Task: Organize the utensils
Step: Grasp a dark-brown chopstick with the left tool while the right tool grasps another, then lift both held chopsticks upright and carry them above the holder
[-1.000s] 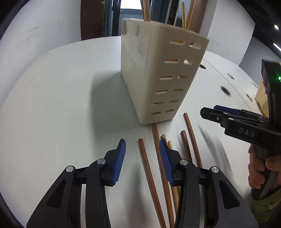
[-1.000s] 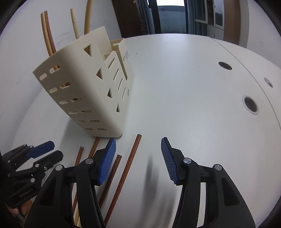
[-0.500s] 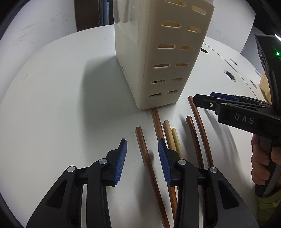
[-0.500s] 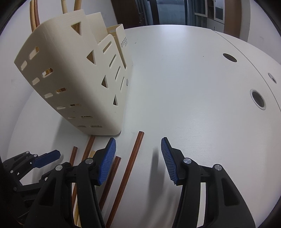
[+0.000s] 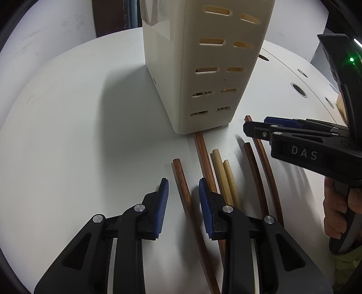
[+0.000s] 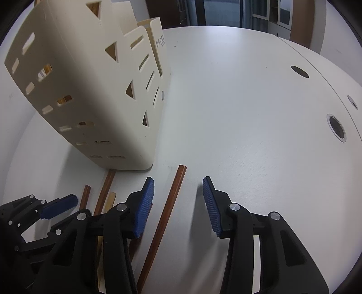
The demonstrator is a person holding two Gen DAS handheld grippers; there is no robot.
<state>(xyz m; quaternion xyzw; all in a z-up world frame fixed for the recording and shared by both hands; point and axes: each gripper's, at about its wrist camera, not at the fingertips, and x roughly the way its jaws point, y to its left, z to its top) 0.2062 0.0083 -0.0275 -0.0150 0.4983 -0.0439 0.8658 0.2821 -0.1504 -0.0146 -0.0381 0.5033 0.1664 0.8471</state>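
Observation:
A cream slotted utensil holder (image 5: 203,63) stands on the white table; it also shows in the right wrist view (image 6: 90,90). Several chopsticks lie in front of it. My left gripper (image 5: 183,199) is open, low over the table, with a dark brown chopstick (image 5: 181,181) between its pads. Two pale chopsticks (image 5: 224,176) lie just right of it. My right gripper (image 6: 178,201) is open, straddling another brown chopstick (image 6: 167,208) near the holder's corner. It also shows in the left wrist view (image 5: 282,129), above the rightmost sticks.
The white round table (image 6: 248,101) has cable holes (image 6: 337,129) on its right side. A dark doorway (image 6: 226,11) lies beyond the far edge. The holder stands close ahead of both grippers.
Both grippers have moved forward and down toward the chopsticks and the holder. The left gripper's pads now flank the dark brown chopstick more closely. Both stay open.

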